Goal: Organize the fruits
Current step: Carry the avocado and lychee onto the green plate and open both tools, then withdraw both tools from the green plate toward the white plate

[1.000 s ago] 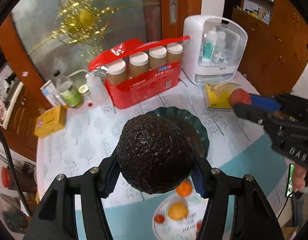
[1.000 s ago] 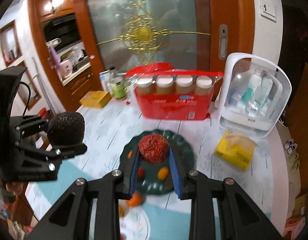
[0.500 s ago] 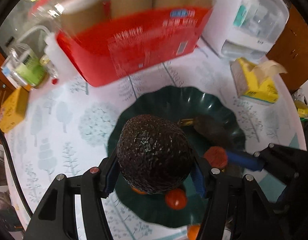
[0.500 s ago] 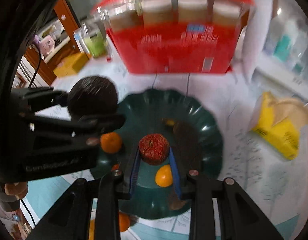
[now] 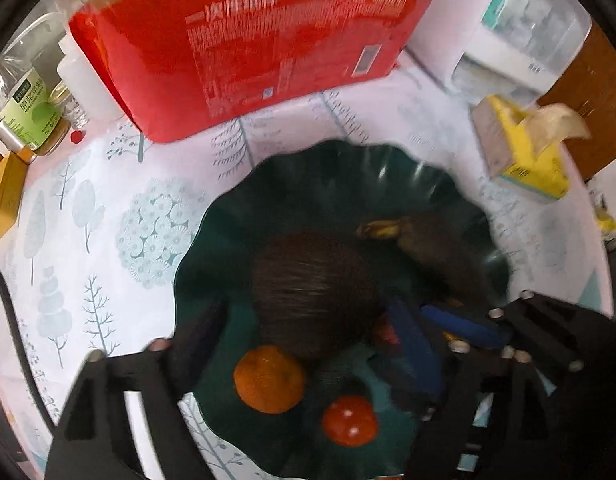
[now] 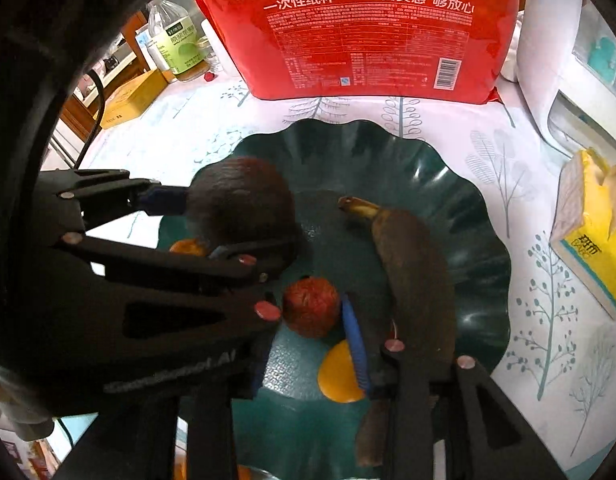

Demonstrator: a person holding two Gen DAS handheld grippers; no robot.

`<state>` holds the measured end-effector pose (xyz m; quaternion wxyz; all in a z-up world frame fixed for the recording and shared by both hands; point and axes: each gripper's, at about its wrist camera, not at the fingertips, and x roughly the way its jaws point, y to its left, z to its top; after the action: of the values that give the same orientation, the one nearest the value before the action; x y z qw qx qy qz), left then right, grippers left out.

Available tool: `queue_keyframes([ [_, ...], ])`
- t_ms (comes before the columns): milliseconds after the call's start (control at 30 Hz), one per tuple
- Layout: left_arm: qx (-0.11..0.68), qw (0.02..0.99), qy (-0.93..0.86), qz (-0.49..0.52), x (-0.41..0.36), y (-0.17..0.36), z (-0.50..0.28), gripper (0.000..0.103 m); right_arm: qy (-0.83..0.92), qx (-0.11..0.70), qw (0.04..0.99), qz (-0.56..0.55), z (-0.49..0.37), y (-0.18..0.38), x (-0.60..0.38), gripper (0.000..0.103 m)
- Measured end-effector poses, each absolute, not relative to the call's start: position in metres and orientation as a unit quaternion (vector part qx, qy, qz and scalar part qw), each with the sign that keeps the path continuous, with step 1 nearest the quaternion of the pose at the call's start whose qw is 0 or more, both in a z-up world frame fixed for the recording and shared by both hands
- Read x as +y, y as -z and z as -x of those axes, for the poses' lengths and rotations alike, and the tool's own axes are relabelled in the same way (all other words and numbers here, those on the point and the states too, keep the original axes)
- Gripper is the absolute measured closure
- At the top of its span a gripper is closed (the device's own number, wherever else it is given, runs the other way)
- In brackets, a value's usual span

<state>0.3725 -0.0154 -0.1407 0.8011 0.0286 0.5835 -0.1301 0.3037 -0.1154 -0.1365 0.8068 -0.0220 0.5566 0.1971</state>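
Note:
A dark green scalloped plate (image 5: 331, 176) (image 6: 427, 168) sits mid-table. My left gripper (image 5: 308, 320) is shut on a dark brown avocado (image 5: 311, 288) (image 6: 240, 204), held low over the plate's left half; the view is blurred. My right gripper (image 6: 308, 320) holds a rough red fruit (image 6: 309, 306) between its blue pads, down in the plate; its blue finger shows in the left wrist view (image 5: 455, 324). In the plate lie a browned banana (image 6: 411, 276) (image 5: 419, 240), an orange (image 5: 270, 378), a small red tomato (image 5: 349, 420) and a yellow-orange fruit (image 6: 339, 372).
A red pack of paper cups (image 6: 371, 28) (image 5: 244, 40) stands just behind the plate. A yellow tissue pack (image 6: 591, 240) (image 5: 523, 152) lies right, a white appliance (image 5: 519, 36) behind it. A green-labelled bottle (image 6: 176, 44) and a yellow box (image 6: 128, 98) stand at the left.
Both grippers have come down and forward over the green plate. The avocado and the red fruit have dropped from above the plate to just inside it, still held.

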Motion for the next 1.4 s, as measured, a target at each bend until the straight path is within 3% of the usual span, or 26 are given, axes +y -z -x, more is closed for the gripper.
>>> queue_keyframes([
  [100,0.57,0.811,0.131,-0.035,-0.015,0.123,-0.369,0.014,-0.193,0.551,0.812,0.028,-0.299,0.132,-0.115,0.056],
  [633,0.506,0.851,0.111,-0.083,-0.017,0.065,-0.321,0.001,-0.194,0.521,0.831,0.029,-0.265,0.084,-0.12,0.055],
  [1400,0.459,0.881,0.084,-0.075,0.012,-0.047,-0.178,0.001,-0.187,0.455,0.87,0.033,-0.146,-0.019,-0.15,0.055],
])
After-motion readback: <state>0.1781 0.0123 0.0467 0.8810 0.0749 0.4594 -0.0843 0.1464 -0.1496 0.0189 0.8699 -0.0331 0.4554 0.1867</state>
